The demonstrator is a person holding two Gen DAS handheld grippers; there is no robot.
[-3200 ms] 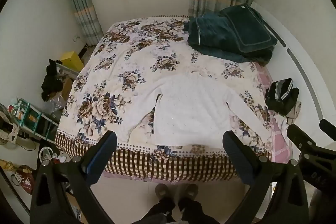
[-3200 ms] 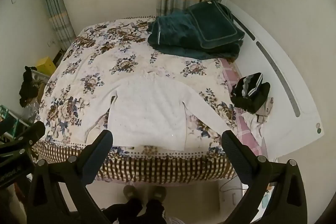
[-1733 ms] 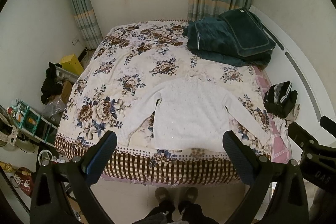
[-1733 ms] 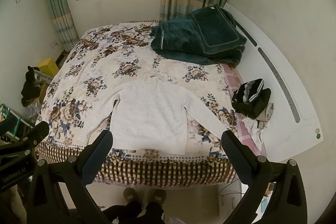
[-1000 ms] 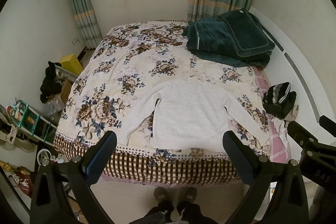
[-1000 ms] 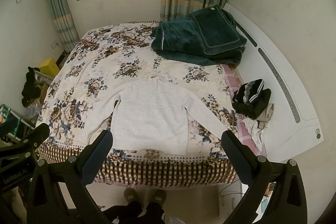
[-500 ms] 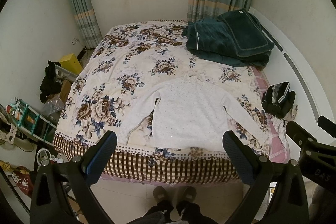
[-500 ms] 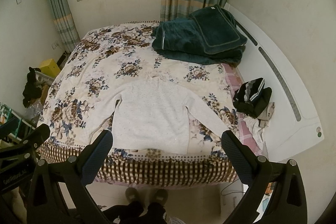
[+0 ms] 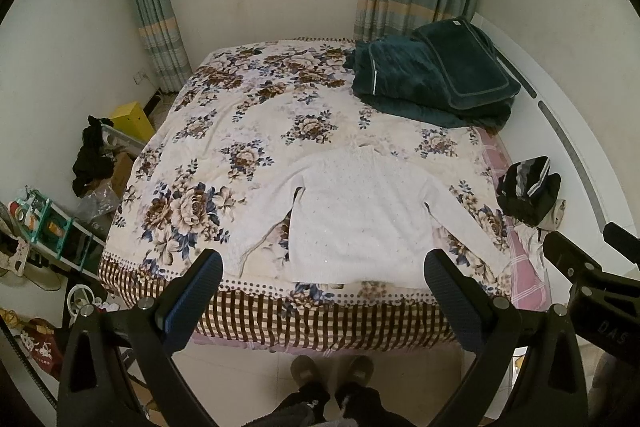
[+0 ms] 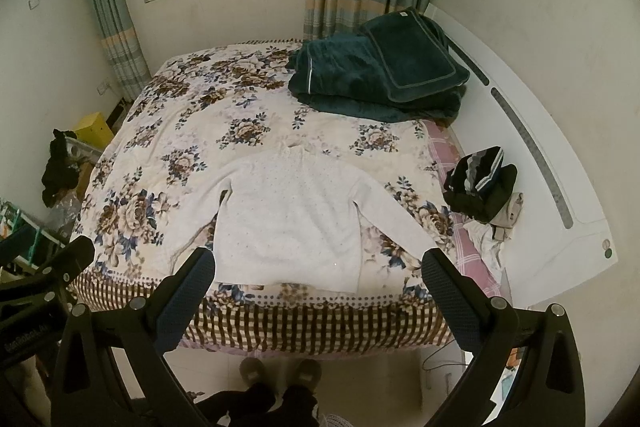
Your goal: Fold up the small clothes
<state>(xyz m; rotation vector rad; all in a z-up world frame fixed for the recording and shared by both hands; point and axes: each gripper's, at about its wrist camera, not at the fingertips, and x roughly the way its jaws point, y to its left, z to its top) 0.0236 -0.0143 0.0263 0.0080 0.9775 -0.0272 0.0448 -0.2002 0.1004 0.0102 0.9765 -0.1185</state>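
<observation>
A white long-sleeved sweater lies flat on the floral bedspread, hem toward me, both sleeves spread out to the sides. It also shows in the right wrist view. My left gripper is open and empty, held above the floor in front of the bed's near edge. My right gripper is open and empty too, beside it at the same height. Neither touches the sweater.
A folded dark green blanket lies at the bed's far right. A black striped garment sits at the right edge near the white headboard. A cluttered rack and yellow box stand on the left. My feet stand below.
Both grippers have drawn back slightly and tilted, so the bed sits a little lower in view. The sweater has not moved. Both stay open.
</observation>
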